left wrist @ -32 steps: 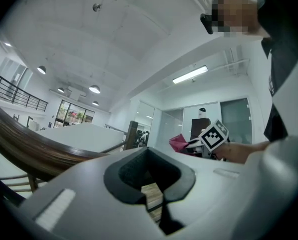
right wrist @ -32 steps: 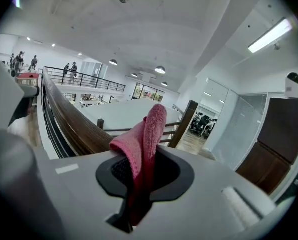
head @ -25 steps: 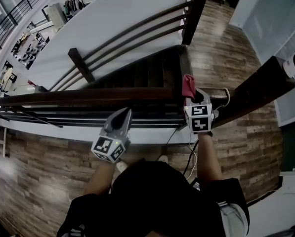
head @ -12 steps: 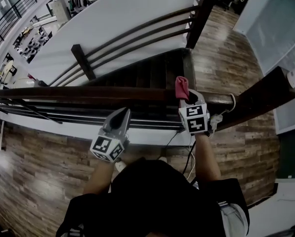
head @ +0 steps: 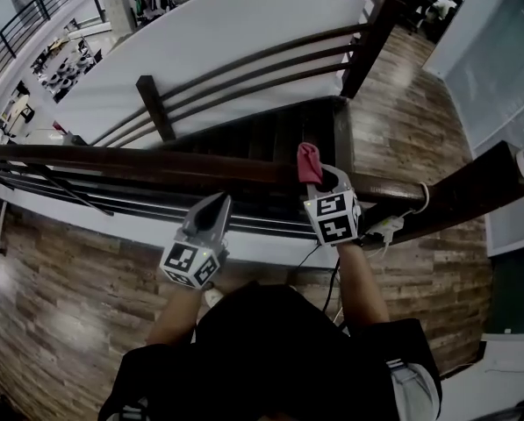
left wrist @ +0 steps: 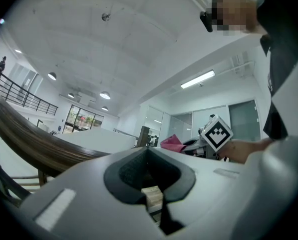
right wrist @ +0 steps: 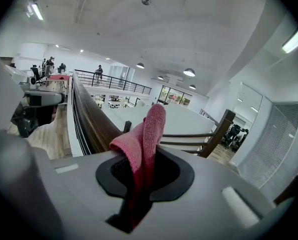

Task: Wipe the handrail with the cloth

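Observation:
A dark wooden handrail runs left to right across the head view, in front of me. My right gripper is shut on a pink cloth, which stands up from its jaws over the rail. From the right gripper view the cloth fills the closed jaws, with the handrail stretching away on the left. My left gripper is shut and holds nothing, just short of the rail's near side. The left gripper view has the handrail at left and the cloth far off.
Beyond the rail a dark staircase drops away, with a second railing on its far side. A thick wooden post stands at the right. A white cable and plug hang near the right gripper. Wood floor lies below.
My right gripper with the cloth has slid left along the handrail, away from the post. The left gripper has stayed where it was.

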Tool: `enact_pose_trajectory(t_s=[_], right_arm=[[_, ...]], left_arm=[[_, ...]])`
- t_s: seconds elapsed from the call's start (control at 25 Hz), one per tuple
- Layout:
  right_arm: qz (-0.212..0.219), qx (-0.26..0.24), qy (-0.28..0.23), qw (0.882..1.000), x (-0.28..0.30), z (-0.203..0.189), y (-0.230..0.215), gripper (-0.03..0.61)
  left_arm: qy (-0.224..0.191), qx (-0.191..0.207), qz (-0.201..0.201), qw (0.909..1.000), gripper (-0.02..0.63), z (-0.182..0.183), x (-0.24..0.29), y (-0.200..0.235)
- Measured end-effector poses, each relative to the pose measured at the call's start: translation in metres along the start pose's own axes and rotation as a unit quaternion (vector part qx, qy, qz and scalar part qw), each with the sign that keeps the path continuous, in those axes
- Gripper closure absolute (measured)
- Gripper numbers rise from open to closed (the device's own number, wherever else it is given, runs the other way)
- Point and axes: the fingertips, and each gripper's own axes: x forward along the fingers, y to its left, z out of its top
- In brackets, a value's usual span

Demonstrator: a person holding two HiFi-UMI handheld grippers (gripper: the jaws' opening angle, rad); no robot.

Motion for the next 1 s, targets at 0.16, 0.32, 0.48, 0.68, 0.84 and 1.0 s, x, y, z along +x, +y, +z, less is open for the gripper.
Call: enact_pose_trajectory(t_s=[0.16, 0.32, 0.48, 0.68, 0.84, 1.0], right_arm=[[0.009, -0.013, 0.000, 1.000, 0.009, 0.011, 0.017, 0.531], [0.007, -0.019, -0.002, 1.000, 0.017, 0.022, 0.031, 0.531], [0.004, -0.020, -0.008, 1.000, 0.024, 0.035, 0.051, 0.531], [0.011, -0.011, -0.015, 1.000, 0.031, 0.047, 0.068, 0.531], [0.001, -0.017, -0.018, 1.000, 0.037, 0.057, 0.084, 0.531], [-0.015, -0.016, -0.021, 1.000, 0.043, 0.066, 0.093, 0.531]], left_arm=[[-0.004, 0.000, 0.014, 0.9999, 0.615, 0.005, -0.012, 0.017], [-0.008, 0.004, 0.022, 0.9997, 0.615, 0.011, -0.024, 0.034], [-0.007, 0.008, 0.025, 0.9996, 0.615, 0.019, -0.040, 0.053], [-0.003, 0.009, 0.021, 0.9997, 0.615, 0.019, -0.047, 0.070], [-0.001, 0.011, 0.006, 0.9999, 0.615, 0.023, -0.051, 0.076], [-0.004, 0.008, 0.004, 1.0000, 0.615, 0.029, -0.056, 0.085]])
